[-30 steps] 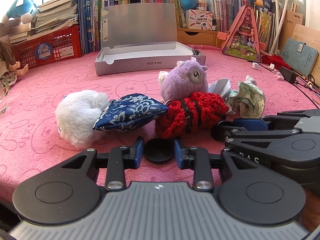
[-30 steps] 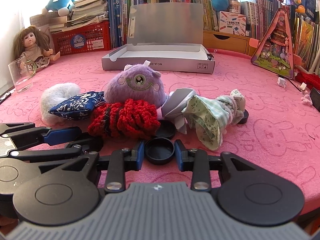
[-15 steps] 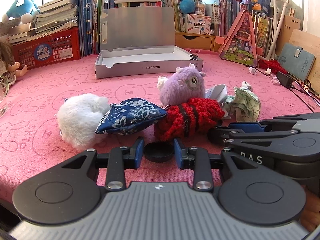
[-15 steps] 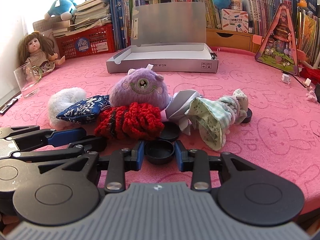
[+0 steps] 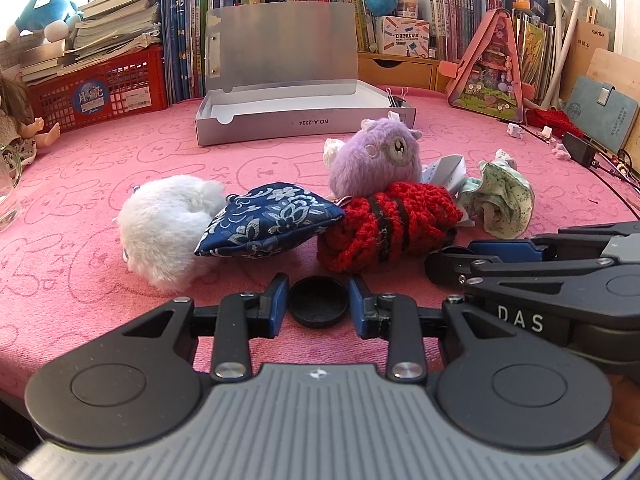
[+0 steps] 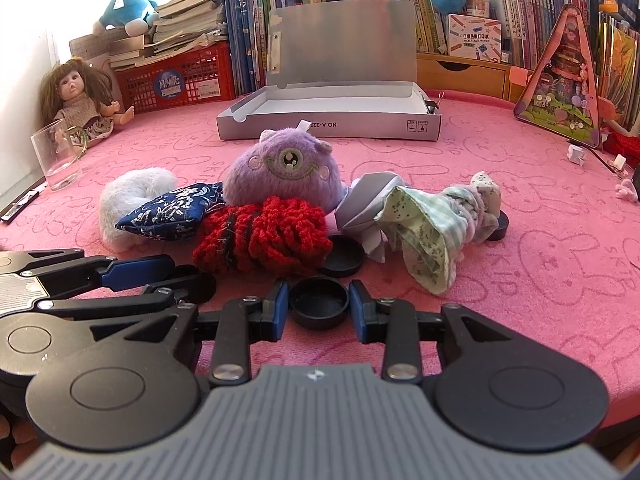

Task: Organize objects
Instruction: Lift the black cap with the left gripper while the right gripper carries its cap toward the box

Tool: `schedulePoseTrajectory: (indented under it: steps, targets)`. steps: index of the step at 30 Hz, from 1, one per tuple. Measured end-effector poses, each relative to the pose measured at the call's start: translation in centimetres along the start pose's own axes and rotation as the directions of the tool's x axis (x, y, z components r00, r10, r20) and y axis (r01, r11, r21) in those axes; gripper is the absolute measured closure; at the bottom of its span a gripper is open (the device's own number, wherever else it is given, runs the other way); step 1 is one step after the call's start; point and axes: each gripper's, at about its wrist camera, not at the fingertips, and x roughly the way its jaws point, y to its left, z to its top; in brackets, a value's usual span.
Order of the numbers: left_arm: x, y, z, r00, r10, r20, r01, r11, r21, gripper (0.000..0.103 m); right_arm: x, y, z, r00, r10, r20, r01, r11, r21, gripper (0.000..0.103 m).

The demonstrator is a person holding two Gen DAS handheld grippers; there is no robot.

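Here left tool (image 5: 318, 307), right tool (image 6: 319, 306) each clamp black cap.

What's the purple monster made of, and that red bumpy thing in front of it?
The purple monster looks like soft plush fabric: fuzzy short pile, with a stitched smile and eye. The red bumpy thing looks like crocheted or knitted yarn: thick looped strands with dark bands. What fills either one can't be seen.
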Motion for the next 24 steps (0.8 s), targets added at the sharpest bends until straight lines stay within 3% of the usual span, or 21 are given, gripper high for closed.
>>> schedulePoseTrajectory:
  steps: [13,24]
  targets:
    - [-2.1,0.3,0.9,0.997,-0.029,0.075,0.029,1.000,0.000,0.066,-2.0,-0.5,0.8,0.995,0.060,0.078,-0.060,0.998,0.005,0.066]
    - [-3.6,0.5,1.6,0.991,-0.043,0.123,0.044,0.999,0.002,0.066,-2.9,-0.9,1.4,0.992,0.050,0.120,-0.052,0.999,0.013,0.066]
